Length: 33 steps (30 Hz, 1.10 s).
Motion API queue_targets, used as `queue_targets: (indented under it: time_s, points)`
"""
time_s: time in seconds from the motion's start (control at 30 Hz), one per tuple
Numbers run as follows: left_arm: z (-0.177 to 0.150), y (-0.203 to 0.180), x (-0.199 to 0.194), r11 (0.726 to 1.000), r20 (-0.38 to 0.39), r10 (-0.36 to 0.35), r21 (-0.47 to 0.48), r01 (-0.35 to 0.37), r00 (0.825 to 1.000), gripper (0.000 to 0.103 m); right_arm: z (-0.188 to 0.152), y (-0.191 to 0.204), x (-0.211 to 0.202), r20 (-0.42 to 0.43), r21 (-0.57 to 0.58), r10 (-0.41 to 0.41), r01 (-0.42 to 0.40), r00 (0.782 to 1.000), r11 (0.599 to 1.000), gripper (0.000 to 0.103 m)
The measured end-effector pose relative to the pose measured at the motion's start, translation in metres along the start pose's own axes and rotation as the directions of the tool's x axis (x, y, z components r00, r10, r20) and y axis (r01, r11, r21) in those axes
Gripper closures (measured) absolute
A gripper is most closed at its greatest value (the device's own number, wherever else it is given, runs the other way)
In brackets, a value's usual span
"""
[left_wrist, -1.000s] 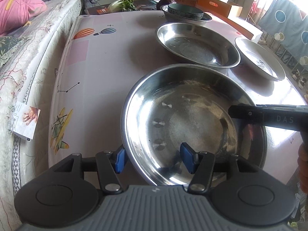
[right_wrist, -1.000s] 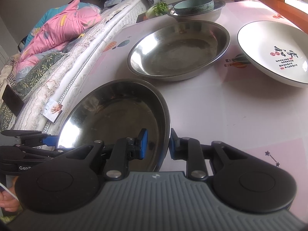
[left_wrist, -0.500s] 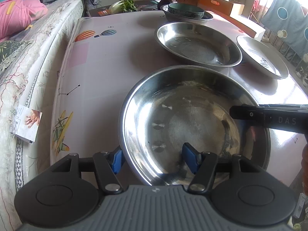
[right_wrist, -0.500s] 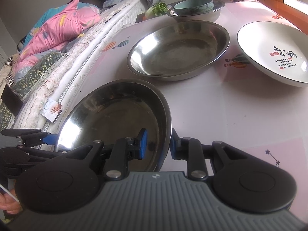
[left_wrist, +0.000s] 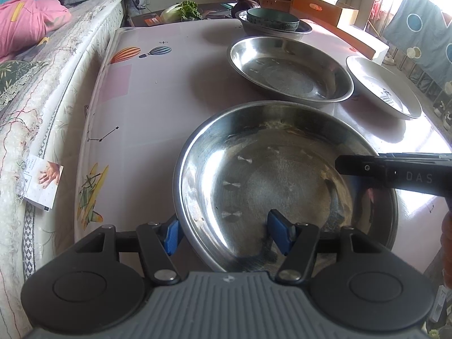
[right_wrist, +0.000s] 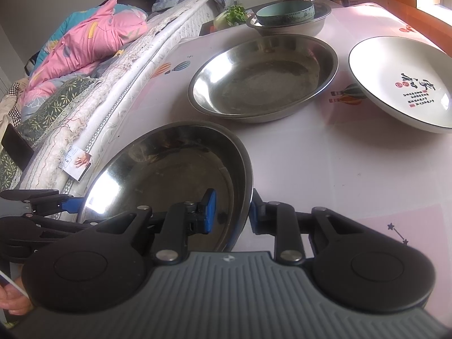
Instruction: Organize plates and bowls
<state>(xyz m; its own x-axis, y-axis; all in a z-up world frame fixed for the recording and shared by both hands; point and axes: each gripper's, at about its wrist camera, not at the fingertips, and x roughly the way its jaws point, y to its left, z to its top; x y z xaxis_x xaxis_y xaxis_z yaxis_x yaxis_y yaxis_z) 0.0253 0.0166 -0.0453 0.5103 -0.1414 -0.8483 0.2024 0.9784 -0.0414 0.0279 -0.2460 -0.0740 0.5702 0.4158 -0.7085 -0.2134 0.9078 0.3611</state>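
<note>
A large steel plate [left_wrist: 271, 175] sits near the table's front edge, and shows in the right wrist view [right_wrist: 169, 178] too. My left gripper [left_wrist: 223, 233] straddles its near-left rim, jaws wide open, one pad inside and one outside. My right gripper [right_wrist: 230, 212] has its jaws close around the plate's right rim; it also shows in the left wrist view [left_wrist: 395, 173]. A second steel plate [left_wrist: 288, 70] lies behind. A white ceramic plate [right_wrist: 404, 84] lies at the right. A teal bowl [right_wrist: 285, 12] sits in a steel bowl [right_wrist: 308, 26] at the back.
A bed [left_wrist: 42, 90] with pink bedding [right_wrist: 90, 42] runs along the table's left side, with a small card [left_wrist: 42, 183] hanging at its edge. Cardboard boxes [left_wrist: 325, 8] and greens [left_wrist: 183, 10] stand behind the table [left_wrist: 158, 90].
The near steel plate has shifted slightly forward and up in both views. Both grippers keep their places on its rim.
</note>
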Motion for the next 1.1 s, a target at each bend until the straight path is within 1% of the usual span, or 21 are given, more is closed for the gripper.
queue_targets:
  time_s: [0.4, 0.77, 0.97, 1.1]
  points:
    - [-0.0007, -0.0008, -0.0054, 1.0, 0.013, -0.005, 0.004, 0.005, 1.0, 0.04, 0.0013, 0.0035, -0.0031, 0.007, -0.019, -0.004, 0.005, 1.0, 1.0, 0.079]
    - [-0.0054, -0.0026, -0.0038, 0.999, 0.0, -0.044, 0.011, 0.044, 0.999, 0.04, -0.0032, 0.0036, 0.0004, 0.004, -0.045, -0.036, 0.037, 0.999, 0.998, 0.079]
    - [-0.0045, 0.0006, -0.0038, 0.999, 0.013, -0.035, 0.012, 0.034, 0.999, 0.041, -0.0042, 0.0014, 0.001, 0.005, -0.043, -0.032, 0.032, 0.999, 0.999, 0.079]
    - [-0.0011, 0.0044, -0.0025, 1.0, 0.02, -0.028, 0.003, 0.028, 0.999, 0.044, -0.0036, 0.0004, 0.0006, 0.01, -0.038, -0.028, 0.029, 1.0, 0.999, 0.08]
